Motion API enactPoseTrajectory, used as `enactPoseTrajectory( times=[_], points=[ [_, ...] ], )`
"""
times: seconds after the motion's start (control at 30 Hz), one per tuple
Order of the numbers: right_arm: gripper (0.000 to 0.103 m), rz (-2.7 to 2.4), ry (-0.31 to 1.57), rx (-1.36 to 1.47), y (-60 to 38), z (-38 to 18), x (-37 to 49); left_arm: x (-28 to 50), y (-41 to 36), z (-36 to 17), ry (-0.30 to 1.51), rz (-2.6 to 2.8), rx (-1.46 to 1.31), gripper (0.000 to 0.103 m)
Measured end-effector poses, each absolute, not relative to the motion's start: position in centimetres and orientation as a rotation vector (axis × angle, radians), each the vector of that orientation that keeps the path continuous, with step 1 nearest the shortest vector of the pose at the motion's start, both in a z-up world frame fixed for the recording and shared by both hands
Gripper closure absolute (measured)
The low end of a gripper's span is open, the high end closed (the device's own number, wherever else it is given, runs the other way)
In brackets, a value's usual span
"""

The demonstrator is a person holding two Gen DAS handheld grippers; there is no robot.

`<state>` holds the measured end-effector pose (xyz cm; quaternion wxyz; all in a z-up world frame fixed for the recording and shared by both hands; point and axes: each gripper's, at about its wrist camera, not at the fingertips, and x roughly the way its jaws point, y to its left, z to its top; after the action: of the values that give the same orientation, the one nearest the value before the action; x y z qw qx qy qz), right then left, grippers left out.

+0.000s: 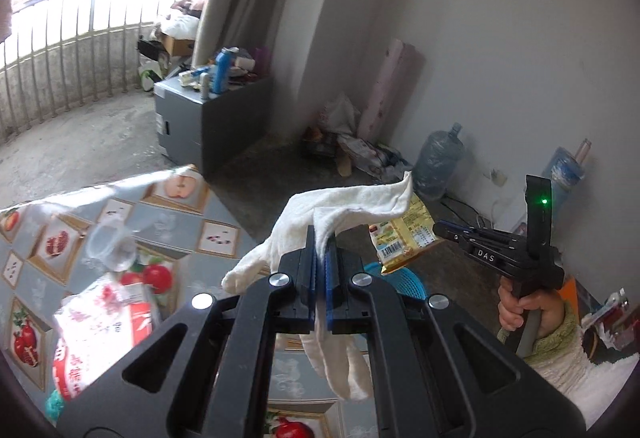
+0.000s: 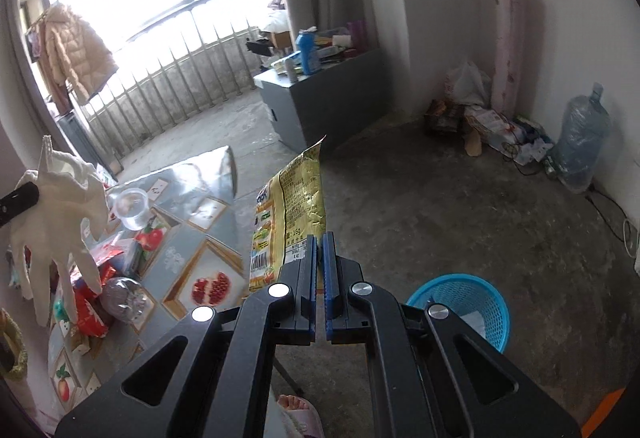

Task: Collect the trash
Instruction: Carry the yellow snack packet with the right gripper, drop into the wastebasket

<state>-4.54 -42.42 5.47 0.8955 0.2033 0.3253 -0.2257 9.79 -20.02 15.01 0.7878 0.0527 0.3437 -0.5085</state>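
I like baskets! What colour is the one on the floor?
The basket is bright blue mesh, seen best in the right wrist view.

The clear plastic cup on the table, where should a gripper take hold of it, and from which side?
Grip the clear plastic cup by its rim wall, coming from above with one finger inside and one outside. It stands upright and open-mouthed on the table, and its thin wall likely crushes if squeezed across.

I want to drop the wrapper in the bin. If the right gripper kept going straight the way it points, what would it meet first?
Probably bare concrete floor. The right gripper, shut on the yellow wrapper, points past the table; the blue basket sits lower right. Depth is unclear.
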Motion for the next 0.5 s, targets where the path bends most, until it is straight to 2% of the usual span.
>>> enactPoseTrajectory(
  times=[0.3, 0.5],
  points=[
    [0.1, -0.704, 0.786, 0.602, -50.8, -4.2, -11.2, 5.5, -38.7, 6.5, 0.95, -1.297, 0.292, 0.101],
    [0.1, -0.823, 0.882, 0.749, -55.6, -11.9, -13.5, 3.1, -48.9, -1.7, 1.091, -1.357, 0.409, 0.101]
  ],
)
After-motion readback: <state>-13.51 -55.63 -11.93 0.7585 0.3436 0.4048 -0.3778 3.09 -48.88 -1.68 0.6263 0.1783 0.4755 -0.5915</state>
